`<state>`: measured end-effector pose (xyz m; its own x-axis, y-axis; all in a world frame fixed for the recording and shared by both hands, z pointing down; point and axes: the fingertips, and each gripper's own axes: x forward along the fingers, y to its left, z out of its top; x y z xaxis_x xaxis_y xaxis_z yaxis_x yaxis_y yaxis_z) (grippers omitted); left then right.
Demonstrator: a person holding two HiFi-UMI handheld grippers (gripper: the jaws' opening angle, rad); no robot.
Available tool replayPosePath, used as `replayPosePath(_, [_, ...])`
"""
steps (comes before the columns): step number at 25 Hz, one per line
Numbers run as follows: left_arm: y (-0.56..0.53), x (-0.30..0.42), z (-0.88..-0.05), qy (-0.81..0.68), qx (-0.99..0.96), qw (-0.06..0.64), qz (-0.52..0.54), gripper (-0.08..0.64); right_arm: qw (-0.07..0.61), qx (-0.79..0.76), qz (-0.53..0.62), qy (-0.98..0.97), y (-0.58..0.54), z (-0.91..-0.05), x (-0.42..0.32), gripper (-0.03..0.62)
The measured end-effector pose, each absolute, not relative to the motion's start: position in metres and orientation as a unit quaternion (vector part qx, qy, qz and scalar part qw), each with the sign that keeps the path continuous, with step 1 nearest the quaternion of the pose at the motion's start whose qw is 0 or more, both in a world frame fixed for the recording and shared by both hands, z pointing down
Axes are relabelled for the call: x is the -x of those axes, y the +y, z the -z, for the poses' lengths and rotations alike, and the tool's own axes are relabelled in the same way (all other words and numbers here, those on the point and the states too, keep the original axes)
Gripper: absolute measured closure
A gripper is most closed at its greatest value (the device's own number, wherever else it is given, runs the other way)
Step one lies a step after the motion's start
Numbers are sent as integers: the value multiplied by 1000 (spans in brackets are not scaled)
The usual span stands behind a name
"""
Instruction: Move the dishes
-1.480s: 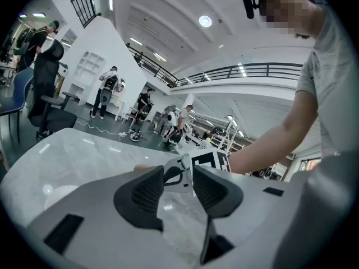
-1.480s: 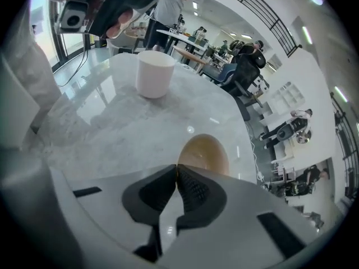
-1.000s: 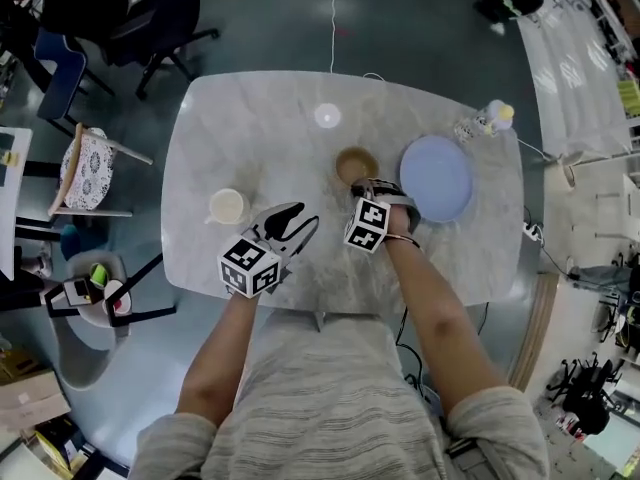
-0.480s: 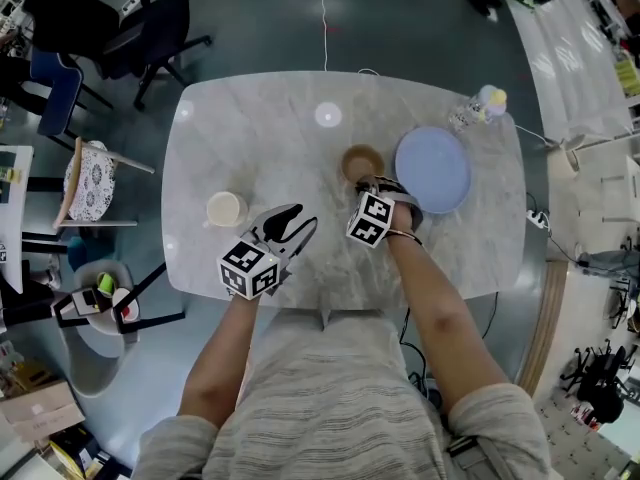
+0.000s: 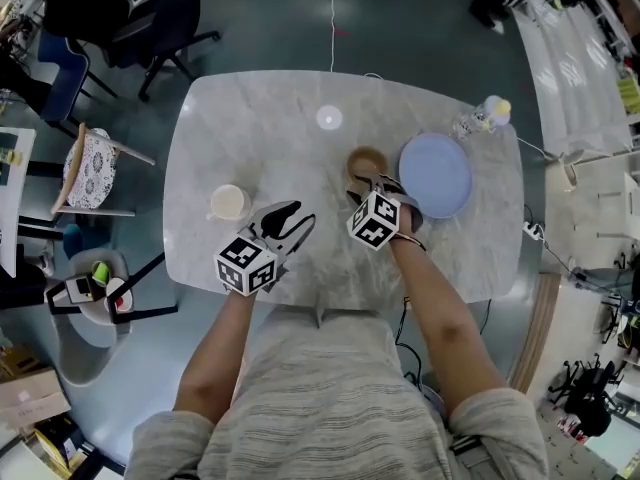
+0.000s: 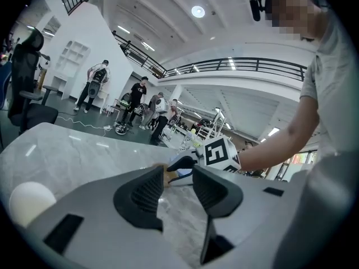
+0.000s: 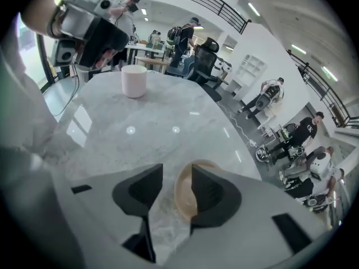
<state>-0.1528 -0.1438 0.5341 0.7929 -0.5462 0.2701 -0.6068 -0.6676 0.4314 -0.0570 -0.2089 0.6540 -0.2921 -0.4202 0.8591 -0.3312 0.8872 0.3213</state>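
Note:
A brown bowl (image 5: pixel 366 162) stands upright on the marble table (image 5: pixel 260 128), just left of a pale blue plate (image 5: pixel 436 175). My right gripper (image 5: pixel 372 186) hovers over the bowl's near rim. Its jaws have just been opening and now stand apart. In the right gripper view the bowl (image 7: pixel 184 194) lies below the gap, its rim beside the right finger (image 7: pixel 208 192), and neither pad presses on it. My left gripper (image 5: pixel 288 224) rests open and empty near the front edge, right of a white cup (image 5: pixel 229 203).
A clear bottle with a yellow cap (image 5: pixel 482 118) lies at the table's far right edge. A small bright round spot (image 5: pixel 328 118) shows on the far side of the tabletop. Office chairs (image 5: pixel 150 18) stand to the left, and several people are in the background (image 6: pixel 134 102).
My right gripper has opened off the bowl's near rim and risen slightly. The bowl stays on the table beside the plate. The left gripper has kept still.

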Motion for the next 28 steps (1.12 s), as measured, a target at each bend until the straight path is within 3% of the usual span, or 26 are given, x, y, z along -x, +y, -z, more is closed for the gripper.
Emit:
replayPosePath(12, [-133,214,-525,-385,-886,258,-36,393,464,-79,104,-876,-166,-622,179,448])
replayPosePath(28, [-91,304,-545,-471,-836,279,-19,393,479,96,250,-836,-129,-622,317,463])
